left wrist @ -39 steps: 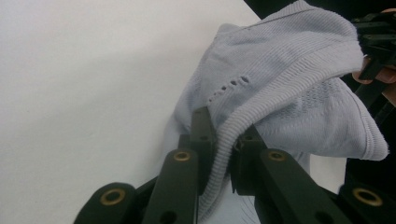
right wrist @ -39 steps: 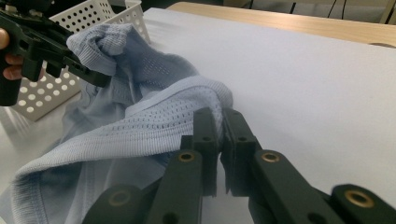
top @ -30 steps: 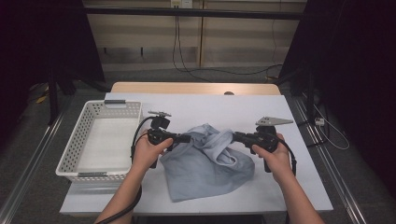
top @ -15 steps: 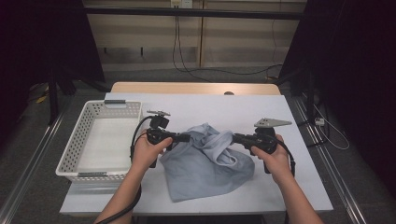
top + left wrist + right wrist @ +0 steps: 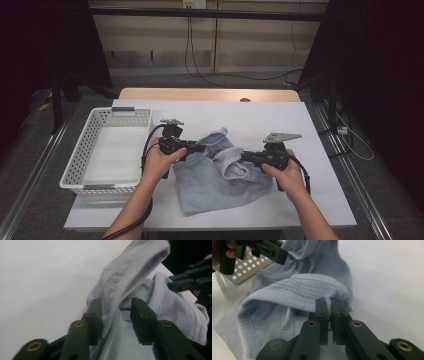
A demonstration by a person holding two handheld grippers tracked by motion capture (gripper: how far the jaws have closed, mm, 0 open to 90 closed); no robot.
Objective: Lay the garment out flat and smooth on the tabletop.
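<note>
A light blue ribbed garment [image 5: 220, 185] lies crumpled on the white table [image 5: 280, 120], with its upper part lifted between my two grippers. My left gripper [image 5: 202, 148] is at the garment's left side. Its jaws have just been opening and now stand apart [image 5: 116, 305], and the ribbed hem [image 5: 140, 272] runs loosely between the pads. From the right, my right gripper [image 5: 243, 157] is shut on a fold of the garment, with the mesh-knit edge [image 5: 304, 288] pinched between its pads [image 5: 329, 301]. Both grippers point toward each other, close together.
A white perforated basket [image 5: 80, 165] stands on the table's left side, just left of my left hand. Behind the white top runs a wooden table edge [image 5: 200, 94]. Dark floor and cables lie beyond.
</note>
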